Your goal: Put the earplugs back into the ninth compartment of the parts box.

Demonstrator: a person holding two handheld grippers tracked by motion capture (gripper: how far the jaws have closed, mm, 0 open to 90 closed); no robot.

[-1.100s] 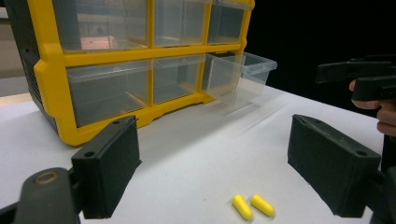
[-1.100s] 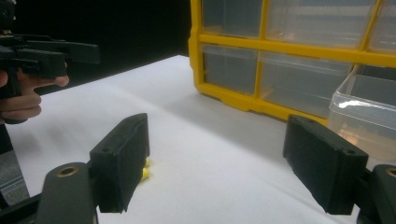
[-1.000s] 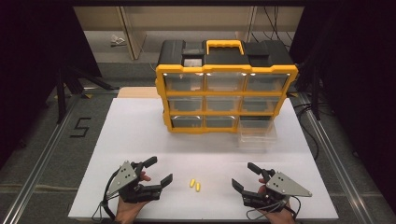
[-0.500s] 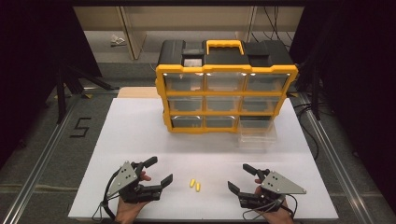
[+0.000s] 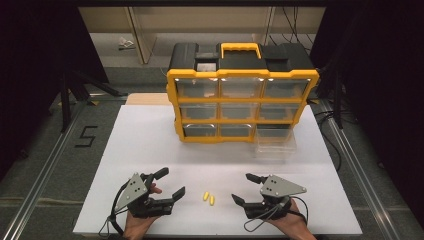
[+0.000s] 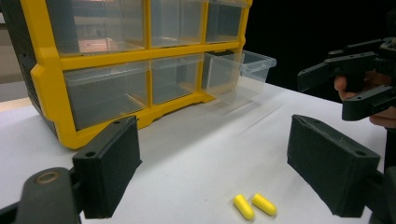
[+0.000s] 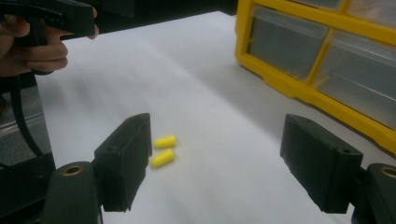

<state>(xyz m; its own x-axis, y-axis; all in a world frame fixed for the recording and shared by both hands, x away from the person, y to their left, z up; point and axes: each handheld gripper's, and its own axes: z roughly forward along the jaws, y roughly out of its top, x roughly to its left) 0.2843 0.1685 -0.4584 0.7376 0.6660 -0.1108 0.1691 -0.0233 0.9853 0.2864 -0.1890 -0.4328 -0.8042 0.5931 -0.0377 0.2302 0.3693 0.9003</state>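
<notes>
My left gripper [image 5: 170, 185] has its jaws wide apart, with nothing between them. My right gripper [image 5: 244, 188] has its jaws wide apart too, and it holds nothing. Both sit low over the near edge of the white table [image 5: 140, 145], and they point in toward each other.

Between the two grippers I see two small yellow earplugs [image 5: 208, 198]. They lie side by side on the table, almost touching. In the left gripper view the earplugs [image 6: 255, 206] are down low, closer to one jaw than the other. In the right gripper view the earplugs [image 7: 163, 150] lie just beside one jaw.

Farther back stands a big yellow and black drawer box [image 5: 242, 100] with a yellow handle on top. It has rows of clear little drawers. One clear drawer [image 5: 274, 143] at the bottom corner is pulled out and rests on the table in front of the box. In the left gripper view this drawer [image 6: 238, 74] looks empty.
</notes>
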